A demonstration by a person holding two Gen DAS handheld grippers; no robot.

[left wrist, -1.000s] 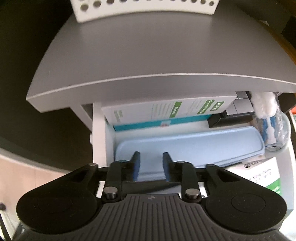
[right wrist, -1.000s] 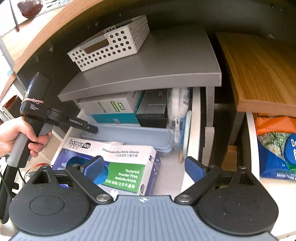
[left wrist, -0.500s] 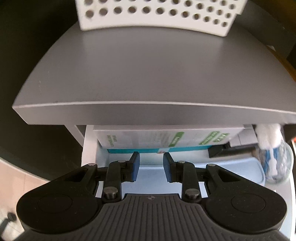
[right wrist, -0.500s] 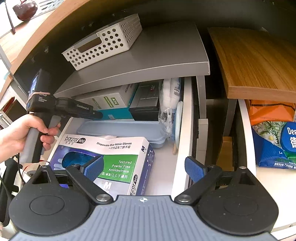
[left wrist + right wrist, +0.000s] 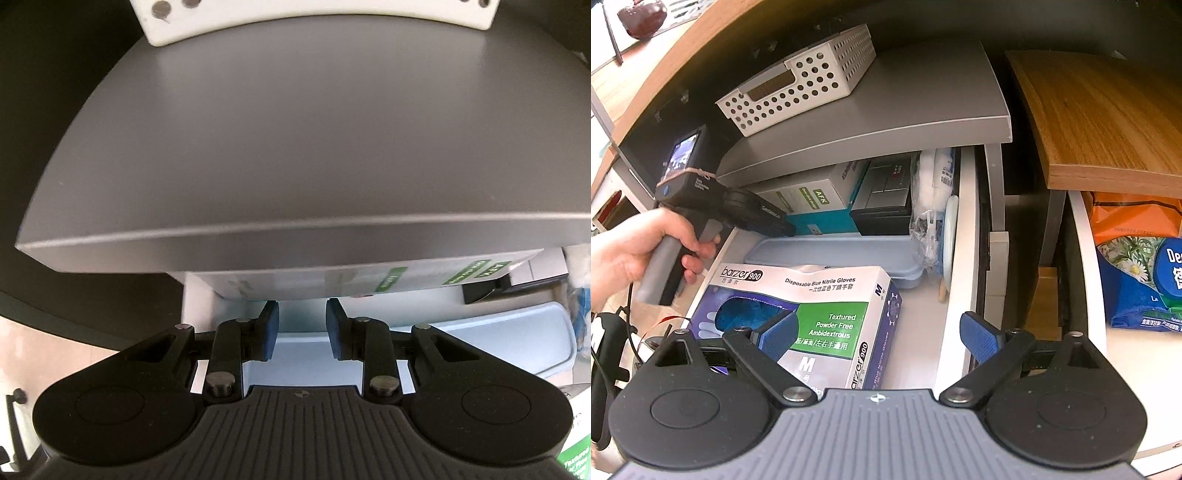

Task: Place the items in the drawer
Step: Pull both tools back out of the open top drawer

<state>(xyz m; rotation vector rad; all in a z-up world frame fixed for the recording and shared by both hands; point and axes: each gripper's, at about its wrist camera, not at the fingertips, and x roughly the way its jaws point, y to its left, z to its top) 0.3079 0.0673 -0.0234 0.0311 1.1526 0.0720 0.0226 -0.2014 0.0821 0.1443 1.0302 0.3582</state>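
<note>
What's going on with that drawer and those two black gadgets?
A person holds a two-fingered gripper in each hand over an open drawer that already holds a glove box, a pale blue tray and other boxes. The left gripper, empty, points in at the back of the drawer, just under the grey shelf. The right gripper hovers wide open at the front, holding nothing.

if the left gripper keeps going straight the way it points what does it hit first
Most likely the white and teal box at the back of the drawer, under the grey shelf. The left gripper, jaws part open and empty, aims at the box's lower front, just above the pale blue tray. Depth is unclear.
</note>
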